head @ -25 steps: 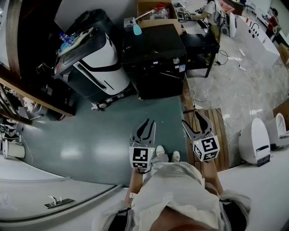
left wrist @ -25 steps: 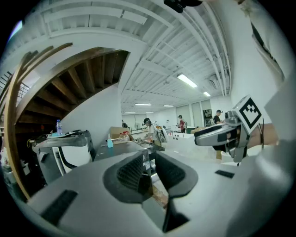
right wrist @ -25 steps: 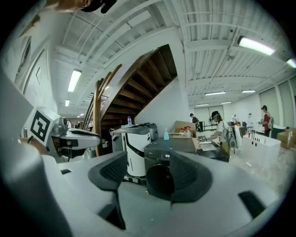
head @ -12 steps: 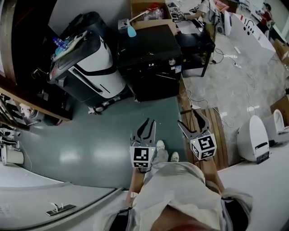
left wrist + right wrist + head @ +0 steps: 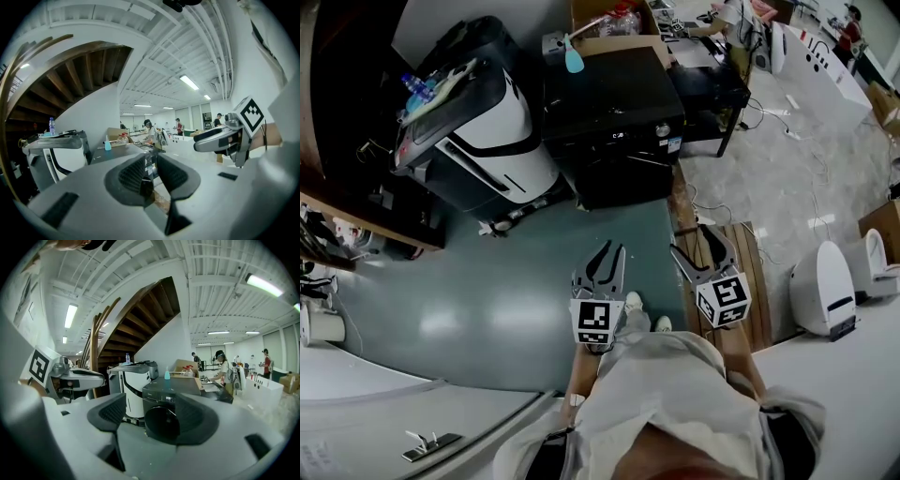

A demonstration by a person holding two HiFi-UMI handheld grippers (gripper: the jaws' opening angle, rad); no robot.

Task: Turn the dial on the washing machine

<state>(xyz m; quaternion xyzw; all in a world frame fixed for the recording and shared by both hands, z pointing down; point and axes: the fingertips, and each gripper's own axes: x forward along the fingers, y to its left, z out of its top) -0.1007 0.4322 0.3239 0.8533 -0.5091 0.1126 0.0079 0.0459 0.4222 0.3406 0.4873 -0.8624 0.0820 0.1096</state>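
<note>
Black washing machine (image 5: pixel 614 122) against the wall looms a little larger in the head view than a second ago. "What changed?" the desk asks.

"The person has closed in," the photographer answers. "The right gripper (image 5: pixel 698 246) has just swung its jaws wide, nothing between them; the left gripper (image 5: pixel 609 249) shows a bare slit, empty. Both hang well short of the dial (image 5: pixel 664 130), a speck here, apparently lost behind a pad in the right gripper view."

On the washing machine (image 5: pixel 164 409), at 12 o'clock in the right gripper view, a small lit display (image 5: pixel 169 398) on the front panel shows pale digits that look like 058, though only faintly. In the head view, a blue sticker (image 5: pixel 676 142) sits at 5 o'clock of the dial (image 5: pixel 664 129), its print too small to read.
</note>
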